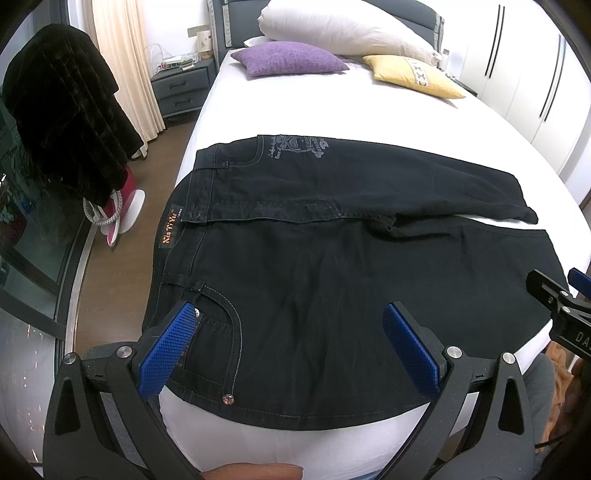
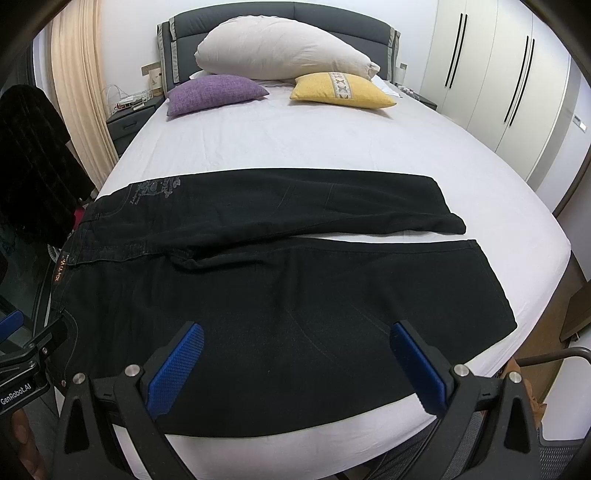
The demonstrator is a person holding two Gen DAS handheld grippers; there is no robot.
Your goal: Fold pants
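Setting: home bedroom. Evidence listed — double bed (image 2: 332, 147) with white sheet, dark padded headboard (image 2: 280, 14); large white pillow (image 2: 284, 51), purple cushion (image 2: 214, 92), yellow cushion (image 2: 340, 90) placed at head end. Dark bedside table (image 1: 183, 86) with drawers seen left of bed, small items on top. Cream curtain (image 1: 122, 55) hung at left; white wardrobe (image 2: 491, 74) with long dark handles at right. Wood floor (image 1: 122, 258) noted beside bed — dark garment (image 1: 62, 110) draped nearby.

Black pants (image 1: 314, 280) lie flat across the bed, legs slightly apart.
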